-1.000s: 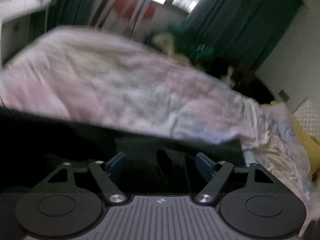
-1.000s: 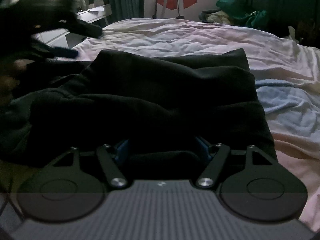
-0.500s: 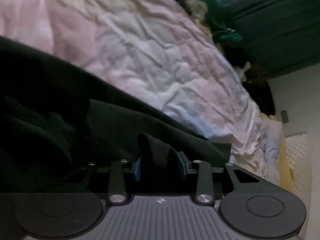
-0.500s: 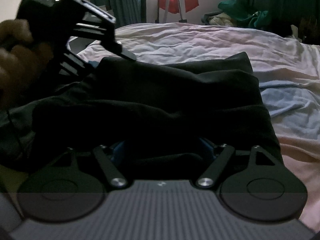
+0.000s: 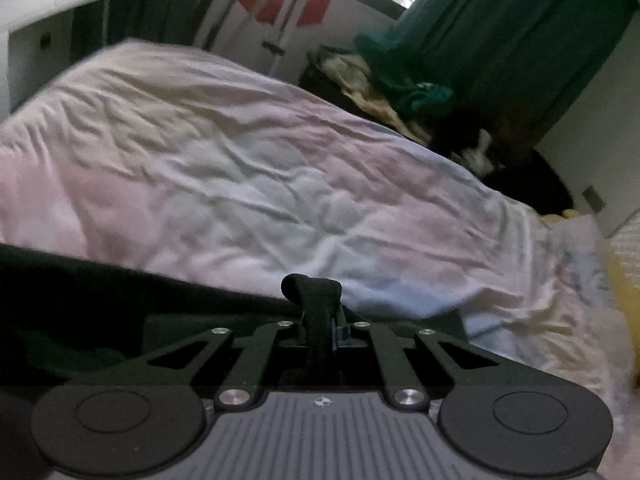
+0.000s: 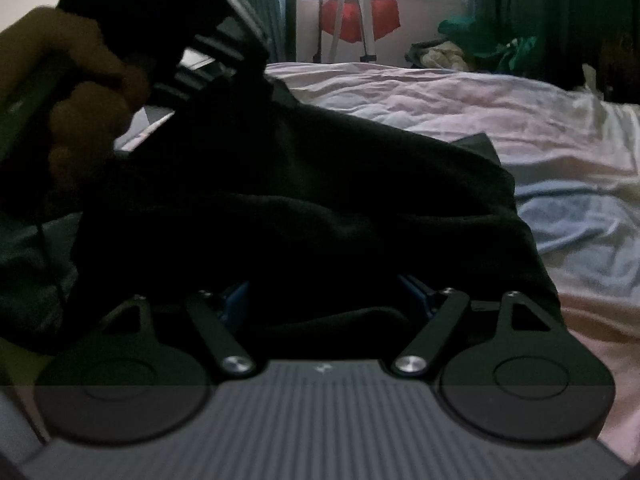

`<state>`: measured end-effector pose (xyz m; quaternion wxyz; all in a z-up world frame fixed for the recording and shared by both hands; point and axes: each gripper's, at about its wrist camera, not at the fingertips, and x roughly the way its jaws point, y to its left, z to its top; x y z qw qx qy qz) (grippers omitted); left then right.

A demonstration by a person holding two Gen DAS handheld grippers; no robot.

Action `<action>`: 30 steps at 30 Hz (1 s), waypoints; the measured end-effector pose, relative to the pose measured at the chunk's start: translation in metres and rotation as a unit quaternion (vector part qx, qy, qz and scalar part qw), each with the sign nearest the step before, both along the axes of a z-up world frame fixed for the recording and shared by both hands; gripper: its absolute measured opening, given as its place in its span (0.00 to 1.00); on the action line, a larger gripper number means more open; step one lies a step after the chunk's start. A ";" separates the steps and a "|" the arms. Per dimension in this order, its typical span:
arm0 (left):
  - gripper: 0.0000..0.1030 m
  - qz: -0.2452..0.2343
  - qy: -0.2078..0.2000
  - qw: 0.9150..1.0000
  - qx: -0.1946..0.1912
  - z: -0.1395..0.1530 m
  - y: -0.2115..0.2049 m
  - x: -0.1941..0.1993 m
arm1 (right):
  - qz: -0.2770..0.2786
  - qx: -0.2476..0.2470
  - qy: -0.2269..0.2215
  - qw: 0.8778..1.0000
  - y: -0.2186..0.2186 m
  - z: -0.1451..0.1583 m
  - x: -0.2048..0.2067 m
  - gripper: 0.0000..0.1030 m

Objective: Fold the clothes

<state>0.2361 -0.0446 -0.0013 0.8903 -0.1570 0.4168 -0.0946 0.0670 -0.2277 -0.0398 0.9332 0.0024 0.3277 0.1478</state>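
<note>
A black garment (image 6: pixel 320 208) lies bunched on the bed in the right wrist view. It also shows in the left wrist view (image 5: pixel 120 304) along the lower left. My left gripper (image 5: pixel 320 320) is shut on a fold of the black garment, which sticks up between its fingers. It also shows in the right wrist view (image 6: pixel 256 68) at the upper left, held by a hand, lifting the garment's far corner. My right gripper (image 6: pixel 324 300) is open, its blue pads (image 6: pixel 236 300) wide apart, with black cloth lying between them.
The bed sheet (image 5: pixel 280 184) is pale pink and blue, wrinkled. A pile of clothes (image 6: pixel 472 44) lies past the bed's far edge by dark green curtains (image 5: pixel 500 40). A red object (image 6: pixel 360 16) on a metal stand is under the window. A white desk (image 5: pixel 36 12) stands left.
My left gripper closed fully on a fold of the black garment and lifted it up. My right gripper stayed open in place over the cloth.
</note>
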 end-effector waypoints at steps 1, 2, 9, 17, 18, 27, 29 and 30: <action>0.07 0.000 0.008 1.000 0.011 -0.008 -0.001 0.004 | 0.002 -0.007 -0.002 1.000 0.002 0.000 0.000 0.75; 0.07 0.000 0.017 1.000 0.022 -0.018 -0.002 0.009 | 0.004 -0.013 -0.001 1.000 0.004 -0.001 0.001 0.75; 0.14 -0.003 0.055 0.998 0.020 -0.045 0.006 0.021 | 0.015 -0.015 0.019 1.000 0.004 -0.011 0.013 0.77; 0.32 0.032 0.000 0.999 0.019 -0.006 0.043 -0.022 | 0.012 0.011 0.015 1.000 -0.002 -0.009 0.012 0.78; 0.37 0.039 -0.006 0.999 0.015 0.001 0.052 -0.031 | 0.011 0.015 0.014 1.000 -0.003 -0.009 0.011 0.78; 0.67 0.102 -0.018 0.995 -0.006 0.058 0.163 -0.151 | 0.004 0.026 0.001 1.000 -0.003 -0.008 0.010 0.79; 0.77 0.127 -0.013 0.992 -0.025 0.063 0.190 -0.177 | 0.001 0.028 0.000 1.000 -0.003 -0.008 0.010 0.78; 0.82 0.139 -0.011 0.990 -0.035 0.065 0.203 -0.190 | 0.000 0.030 0.000 1.000 -0.003 -0.007 0.010 0.78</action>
